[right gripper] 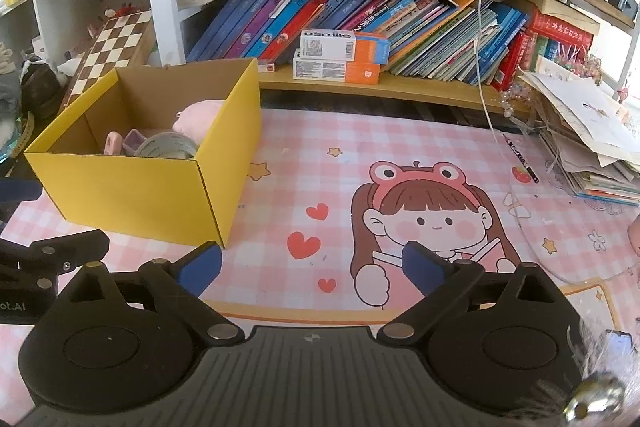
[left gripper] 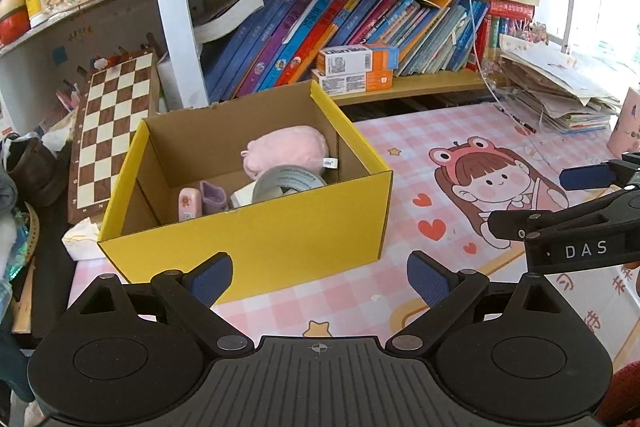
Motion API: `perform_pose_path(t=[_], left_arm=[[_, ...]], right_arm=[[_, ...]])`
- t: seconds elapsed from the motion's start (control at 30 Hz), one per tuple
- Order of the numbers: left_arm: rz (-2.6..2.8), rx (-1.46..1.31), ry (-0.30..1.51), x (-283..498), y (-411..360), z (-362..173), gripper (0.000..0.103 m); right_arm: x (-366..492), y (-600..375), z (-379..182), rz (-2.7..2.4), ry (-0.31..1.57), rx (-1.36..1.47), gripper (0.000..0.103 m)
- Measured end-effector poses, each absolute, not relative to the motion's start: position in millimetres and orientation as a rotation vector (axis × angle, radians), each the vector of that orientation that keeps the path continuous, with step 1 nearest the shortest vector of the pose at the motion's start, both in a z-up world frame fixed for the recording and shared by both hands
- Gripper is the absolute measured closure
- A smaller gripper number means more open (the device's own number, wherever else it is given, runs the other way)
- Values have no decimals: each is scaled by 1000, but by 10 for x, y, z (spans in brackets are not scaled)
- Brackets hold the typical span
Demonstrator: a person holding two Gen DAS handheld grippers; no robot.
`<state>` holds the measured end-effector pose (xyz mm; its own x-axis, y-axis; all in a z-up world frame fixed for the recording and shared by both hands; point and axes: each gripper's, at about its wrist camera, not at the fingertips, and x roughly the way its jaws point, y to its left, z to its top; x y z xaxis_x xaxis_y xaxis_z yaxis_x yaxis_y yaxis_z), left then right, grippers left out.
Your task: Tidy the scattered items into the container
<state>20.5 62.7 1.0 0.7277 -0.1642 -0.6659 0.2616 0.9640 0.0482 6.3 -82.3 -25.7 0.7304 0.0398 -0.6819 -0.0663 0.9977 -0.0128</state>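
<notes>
A yellow cardboard box [left gripper: 256, 239] stands on the pink checked desk mat [left gripper: 340, 303]. Inside it lie a pink plush toy [left gripper: 286, 149], a grey tape roll [left gripper: 288, 183], a small purple boot-shaped item [left gripper: 214, 197] and a small pink item [left gripper: 187, 203]. My left gripper [left gripper: 320, 277] is open and empty, just in front of the box. In the right wrist view the box [right gripper: 132, 191] is at the left, with the plush [right gripper: 198, 119] and tape roll [right gripper: 166, 147] showing. My right gripper [right gripper: 312, 265] is open and empty over the mat's cartoon girl [right gripper: 428, 219].
A bookshelf with leaning books [right gripper: 340, 15] and two toothpaste boxes [right gripper: 340, 59] runs behind the mat. A chessboard [left gripper: 112, 131] leans left of the box. A paper stack [right gripper: 592, 139] lies at the right, a pen [right gripper: 522, 159] and white cable [right gripper: 484, 67] near it.
</notes>
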Motion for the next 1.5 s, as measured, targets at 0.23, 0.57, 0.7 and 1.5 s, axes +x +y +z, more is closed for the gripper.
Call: perform_pose_path(t=[0.23,0.57,0.7,1.5], left_arm=[[-227,126,735,222,657,-13,3],[-220,121,756,243,662,-39,0],[-220,124,758,245,655,-40,0],[-228,105,752,217,670,-18,0]], right_arm=[[58,-834,-270,48,758,-32,5],[62,-818,-279,51,764,-39,4],[64,-816,-283,52,767,-40,4],[42,-785,-289,54,772,-45,3]])
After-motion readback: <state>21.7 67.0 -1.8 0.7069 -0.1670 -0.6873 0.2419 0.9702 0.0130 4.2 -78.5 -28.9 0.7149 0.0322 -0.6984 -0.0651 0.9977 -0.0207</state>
